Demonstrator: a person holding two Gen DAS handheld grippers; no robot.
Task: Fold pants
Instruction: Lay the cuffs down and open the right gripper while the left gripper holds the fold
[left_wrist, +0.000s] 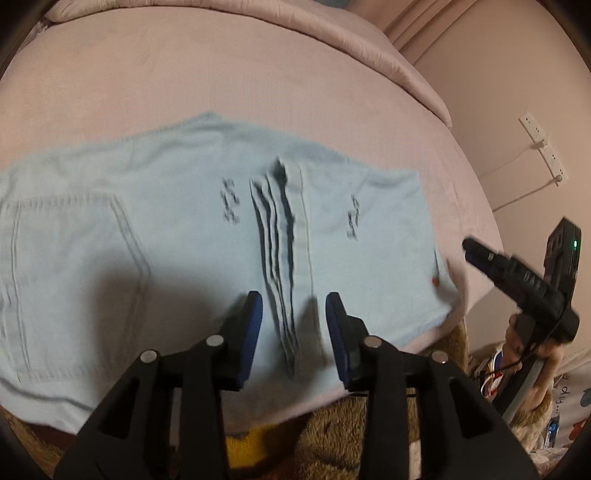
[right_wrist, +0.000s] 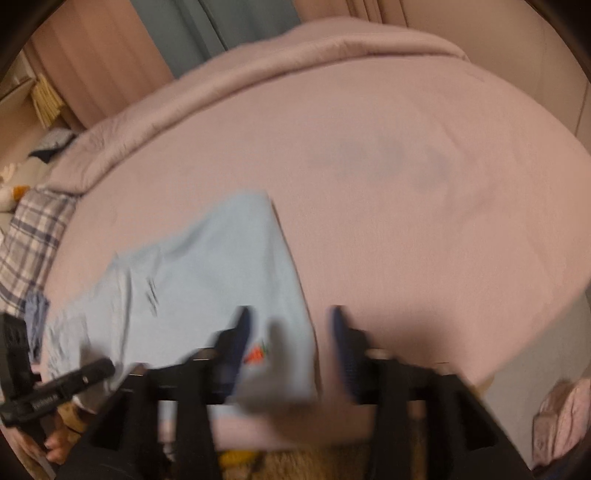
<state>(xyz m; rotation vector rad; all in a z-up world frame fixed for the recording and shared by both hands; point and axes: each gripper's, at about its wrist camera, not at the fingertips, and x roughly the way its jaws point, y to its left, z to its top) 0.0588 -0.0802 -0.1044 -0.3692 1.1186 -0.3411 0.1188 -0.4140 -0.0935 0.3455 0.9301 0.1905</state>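
Our left tool (left_wrist: 293, 325) and right tool (right_wrist: 291, 347) both stand apart, gripping nothing. Ahead of them the light blue pants (left_wrist: 207, 236) lie folded on the bed (left_wrist: 258, 74); perhaps one fold remains.

A wide bed (left_wrist: 258, 92) fills the room, spread with a plain dusty-pink sheet. Along the bed's far edge a quilt (right_wrist: 258, 70) in the same pink lies rolled in a long ridge. Behind that edge hang pink curtains (right_wrist: 99, 55) with a grey-blue panel (right_wrist: 192, 26) beside them. At the bed's left corner sits a plaid pillow (right_wrist: 33, 243). To the bed's right, a pink wall (left_wrist: 517, 92) carries a white power strip (left_wrist: 543, 147) with a trailing cord. The light is dim and warm.
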